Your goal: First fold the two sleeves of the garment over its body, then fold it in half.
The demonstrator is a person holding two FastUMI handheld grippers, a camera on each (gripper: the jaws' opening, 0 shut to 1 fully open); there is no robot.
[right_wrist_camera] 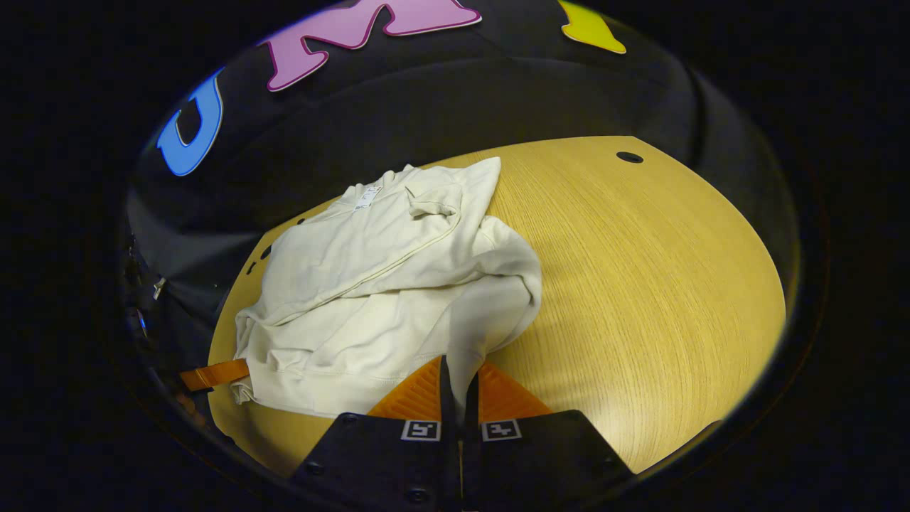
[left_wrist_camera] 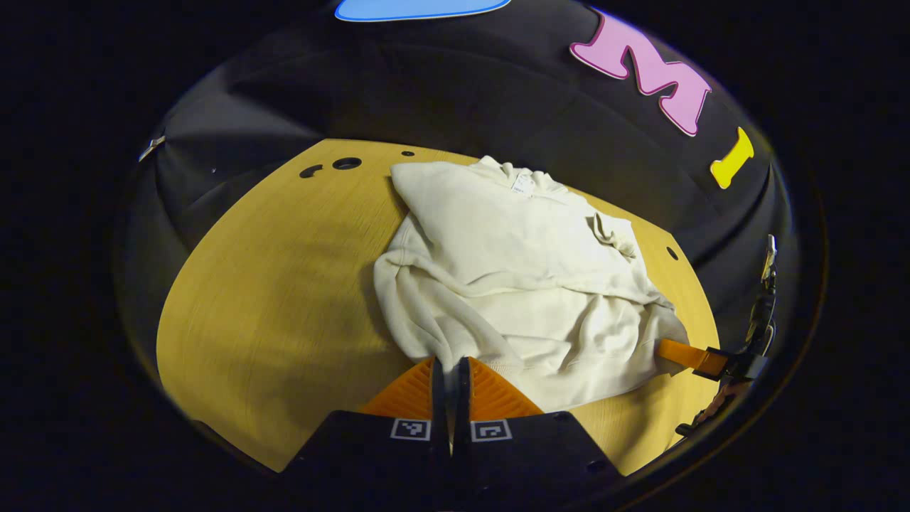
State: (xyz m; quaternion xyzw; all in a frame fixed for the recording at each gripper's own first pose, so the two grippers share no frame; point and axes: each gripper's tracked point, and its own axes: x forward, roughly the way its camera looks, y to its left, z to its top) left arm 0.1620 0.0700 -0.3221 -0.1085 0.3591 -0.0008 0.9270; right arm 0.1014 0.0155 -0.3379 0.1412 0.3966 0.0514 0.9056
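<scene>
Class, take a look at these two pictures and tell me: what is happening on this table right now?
A person is folding a cream sweatshirt on a wooden table, using a hand-held tool in each hand. The left tool is pinched on the near hem at one corner, and the right tool is pinched on the hem at the other corner. Both sleeves already lie folded across the body. The sweatshirt is not yet folded in half; lifting the gripped hem toward the collar looks like the likely next move.
</scene>
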